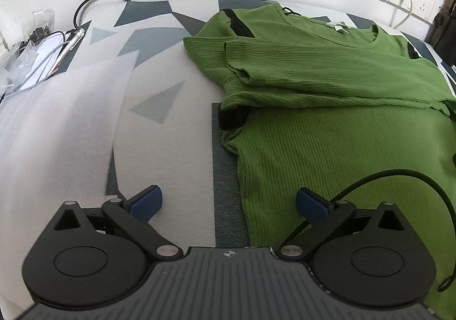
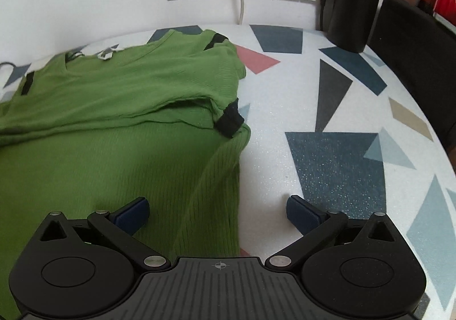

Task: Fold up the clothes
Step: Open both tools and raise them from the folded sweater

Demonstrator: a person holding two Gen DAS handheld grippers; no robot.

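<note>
Left wrist: green shirt point(image 1: 327, 69) ahead-right of wide-spread left gripper point(image 1: 229, 204).

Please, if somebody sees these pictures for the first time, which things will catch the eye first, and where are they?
First comes the bright green ribbed top, lying on the table with its sleeves folded across its chest and a black cuff showing at each side edge. Next is the tablecloth with grey, blue and pink triangles. At the bottom of each view, open tongs with blue pads, left tongs and right tongs, straddle a side edge of the top.
</note>
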